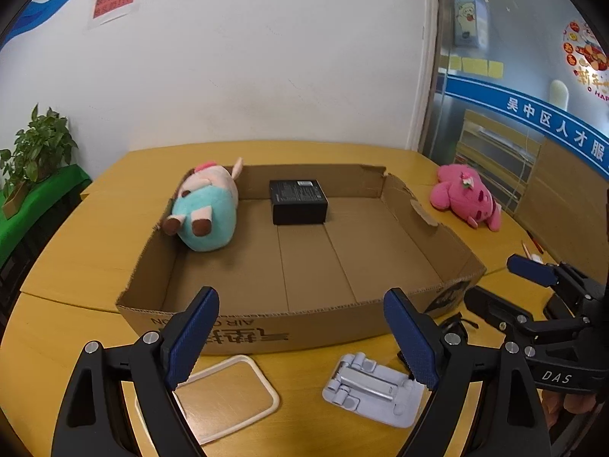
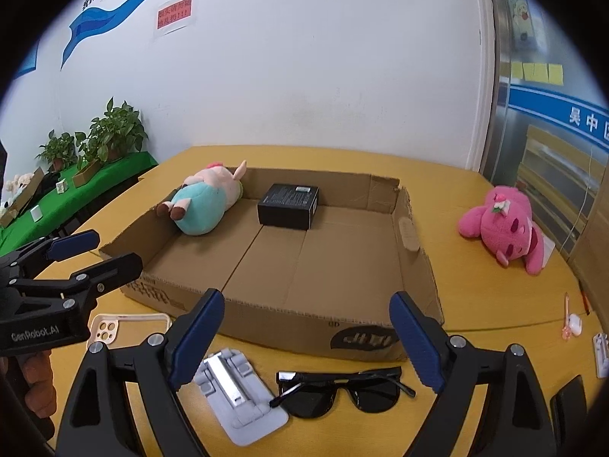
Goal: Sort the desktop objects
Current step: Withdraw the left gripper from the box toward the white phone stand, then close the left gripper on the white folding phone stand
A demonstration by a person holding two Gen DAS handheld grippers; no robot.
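Two empty grippers [image 1: 302, 337] [image 2: 306, 337] agape, seemingly hovering.

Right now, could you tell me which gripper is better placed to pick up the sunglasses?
Right. The right gripper is open with the sunglasses directly ahead between its fingers. The left gripper, also open, faces the phone stand and phone case instead.

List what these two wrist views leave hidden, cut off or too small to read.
- Sunglasses: in the left wrist view mostly hidden behind that gripper's finger.
- Phone case: right wrist view, partly covered by the left gripper; left wrist view, a corner lies behind a finger.
- Black box: label print too small to read.
- Small white items at the table's right edge: too small to identify.
- Pink plush: face turned down, blurred.
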